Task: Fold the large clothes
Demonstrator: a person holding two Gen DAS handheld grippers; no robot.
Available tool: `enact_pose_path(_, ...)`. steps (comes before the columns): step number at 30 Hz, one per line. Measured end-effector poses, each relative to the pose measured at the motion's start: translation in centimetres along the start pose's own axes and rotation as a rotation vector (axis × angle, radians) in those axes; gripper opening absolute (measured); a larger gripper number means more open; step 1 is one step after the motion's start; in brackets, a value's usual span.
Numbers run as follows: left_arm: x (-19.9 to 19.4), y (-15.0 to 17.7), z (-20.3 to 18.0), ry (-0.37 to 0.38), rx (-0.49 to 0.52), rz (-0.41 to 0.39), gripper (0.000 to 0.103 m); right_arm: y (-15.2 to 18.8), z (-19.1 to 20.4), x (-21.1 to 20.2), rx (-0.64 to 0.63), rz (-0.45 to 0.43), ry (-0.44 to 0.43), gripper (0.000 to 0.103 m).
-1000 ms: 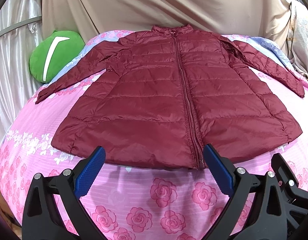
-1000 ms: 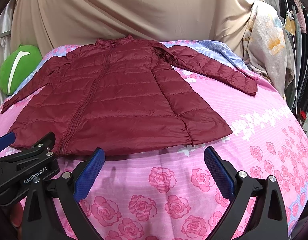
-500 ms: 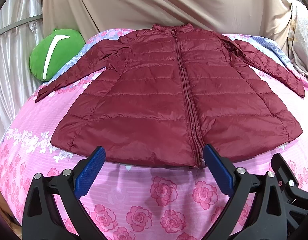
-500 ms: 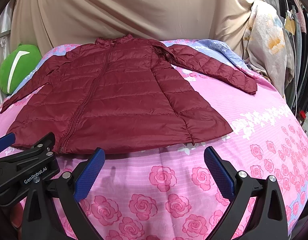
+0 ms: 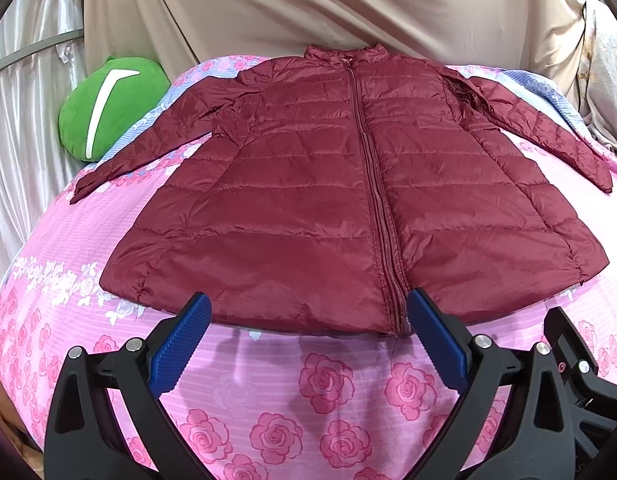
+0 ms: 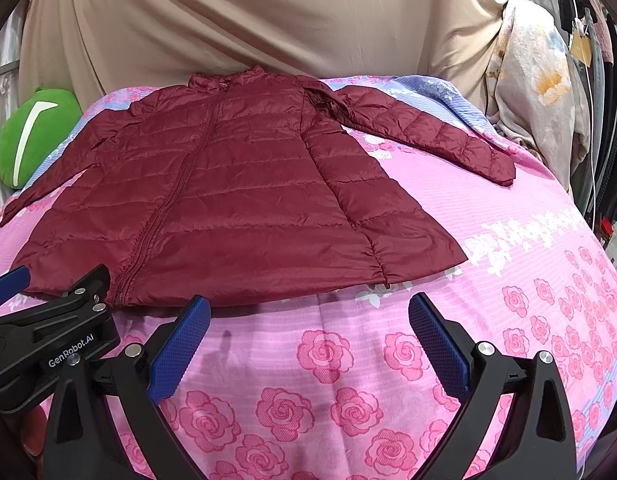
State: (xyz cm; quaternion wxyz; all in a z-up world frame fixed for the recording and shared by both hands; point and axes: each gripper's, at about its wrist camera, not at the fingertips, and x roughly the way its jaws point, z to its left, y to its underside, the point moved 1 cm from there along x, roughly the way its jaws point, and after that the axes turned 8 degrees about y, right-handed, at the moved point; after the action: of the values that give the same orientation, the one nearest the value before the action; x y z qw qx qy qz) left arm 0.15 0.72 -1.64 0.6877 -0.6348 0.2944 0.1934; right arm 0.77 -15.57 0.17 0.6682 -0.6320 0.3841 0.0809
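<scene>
Lying: maroon puffer jacket (image 5: 348, 200) flat on bed (image 5: 268, 392), front up, zip closed, collar twd far edge, hem twd near edge.
Sleeves: both spread outwd; left cuff near green cushion (image 5: 108, 108) at bed's far-left corner.
Left tongs (image 5: 308, 332): spread wide, empty, hovering just short of hem by zip end.
Right tongs (image 6: 308, 332): spread wide, empty, over bare sheet near hem's right corner.
Backdrop: beige cloth (image 6: 248, 20) behind bed.

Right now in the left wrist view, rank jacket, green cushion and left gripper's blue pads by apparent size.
1. Jacket, by far the largest.
2. Green cushion.
3. Blue pads, each smallest, though nearness to the camera enlarges them, so their true size is unsure.
</scene>
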Motion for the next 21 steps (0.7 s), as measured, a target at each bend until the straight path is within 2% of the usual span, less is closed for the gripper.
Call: enact_pose_path(21,0.56,0.28,0.06,0.000,-0.002,0.011,0.095,0.23,0.09,0.39,-0.001,0.005,0.000,0.098)
